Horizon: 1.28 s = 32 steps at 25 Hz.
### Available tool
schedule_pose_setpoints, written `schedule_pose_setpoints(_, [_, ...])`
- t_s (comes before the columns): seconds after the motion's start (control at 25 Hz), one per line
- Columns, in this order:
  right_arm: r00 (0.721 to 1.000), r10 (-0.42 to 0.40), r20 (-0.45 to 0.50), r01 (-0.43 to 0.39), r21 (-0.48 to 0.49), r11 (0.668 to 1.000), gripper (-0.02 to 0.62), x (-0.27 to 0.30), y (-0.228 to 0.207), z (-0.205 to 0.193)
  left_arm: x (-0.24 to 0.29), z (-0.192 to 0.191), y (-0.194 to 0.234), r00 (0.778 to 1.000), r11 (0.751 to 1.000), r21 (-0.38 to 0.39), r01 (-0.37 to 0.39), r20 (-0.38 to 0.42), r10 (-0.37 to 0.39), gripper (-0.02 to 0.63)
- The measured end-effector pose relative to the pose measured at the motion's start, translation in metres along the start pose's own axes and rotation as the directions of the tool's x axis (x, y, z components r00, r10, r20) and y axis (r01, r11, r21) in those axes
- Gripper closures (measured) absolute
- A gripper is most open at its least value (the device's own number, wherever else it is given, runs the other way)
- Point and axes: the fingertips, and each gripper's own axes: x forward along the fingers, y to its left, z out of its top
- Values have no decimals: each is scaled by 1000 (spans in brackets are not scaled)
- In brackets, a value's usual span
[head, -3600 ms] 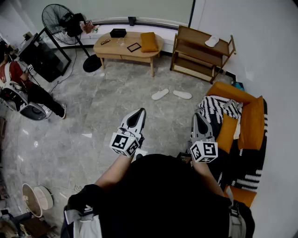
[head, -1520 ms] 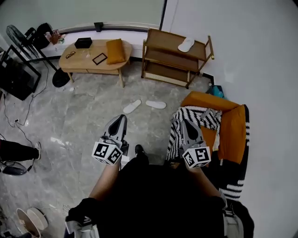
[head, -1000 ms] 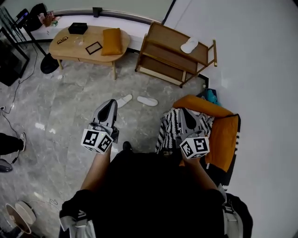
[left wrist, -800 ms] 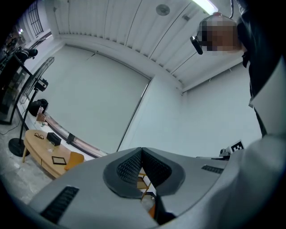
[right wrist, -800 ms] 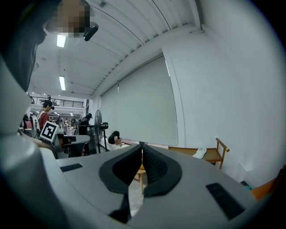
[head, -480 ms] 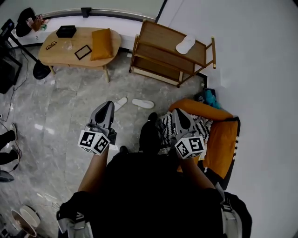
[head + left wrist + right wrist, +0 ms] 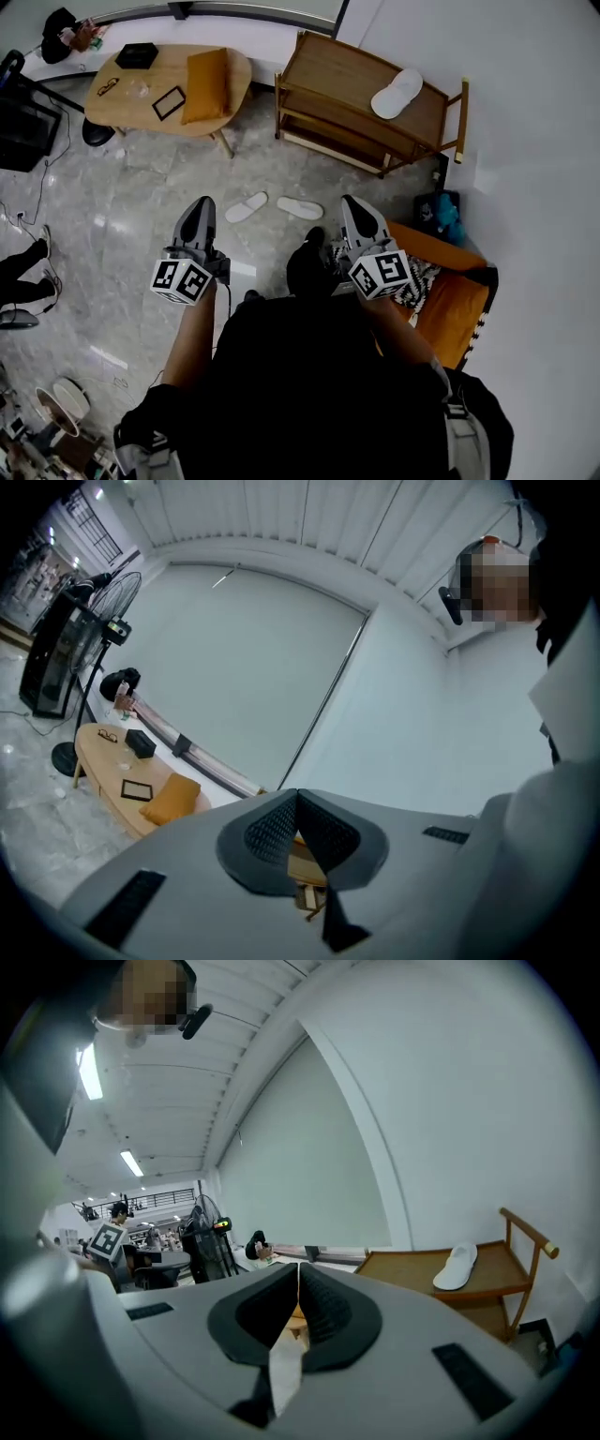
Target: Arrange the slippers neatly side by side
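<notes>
Two white slippers lie on the grey floor in the head view, the left slipper [image 7: 246, 207] angled and the right slipper [image 7: 300, 208] beside it, toes nearly meeting. More white slippers [image 7: 397, 94] [image 7: 457, 1267] rest on the top of the wooden shelf [image 7: 352, 70]. My left gripper [image 7: 199, 208] hangs shut and empty, a short way left of and nearer than the floor pair. My right gripper [image 7: 349, 206] is shut and empty too, just right of the right slipper. Both gripper views point up at the walls, jaws pressed together.
A wooden coffee table [image 7: 141, 89] with an orange cushion [image 7: 205, 73], a frame and a black box stands at the back left. An orange seat with a striped throw [image 7: 441, 291] is at my right. A person's legs [image 7: 23, 272] show at the left edge.
The view has swung and I have stepped closer: the shelf and floor slippers now lie nearer. Both grippers stay shut and held in front of me.
</notes>
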Motion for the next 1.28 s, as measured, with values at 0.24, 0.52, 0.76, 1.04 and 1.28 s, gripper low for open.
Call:
schedule_pose_setpoints(0.24, [989,96,-113,-80,145,986,563,63,-53,-48,44,-29,35,988,989,61,-133,-74,138,591])
schedule_pose_setpoints(0.52, [966,87,-245,-3,326,946,563,132,-109,-146,100,-111,97,950,980,144,-135,-262,169,591])
schedule_pose_setpoints(0.76, [929,30,-369,207,585,784,561,172,-134,-280,130,-229,177,893,984,171,-44,-435,116,591])
schedule_pose_setpoints(1.04, [900,20,-436,384,812,441,560,196,-132,-444,131,-345,254,839,989,141,-42,-533,112,591])
schedule_pose_setpoints(1.28, [864,-48,-502,501,842,202,461,189,-154,-572,124,-421,284,815,992,124,31,-577,46,591])
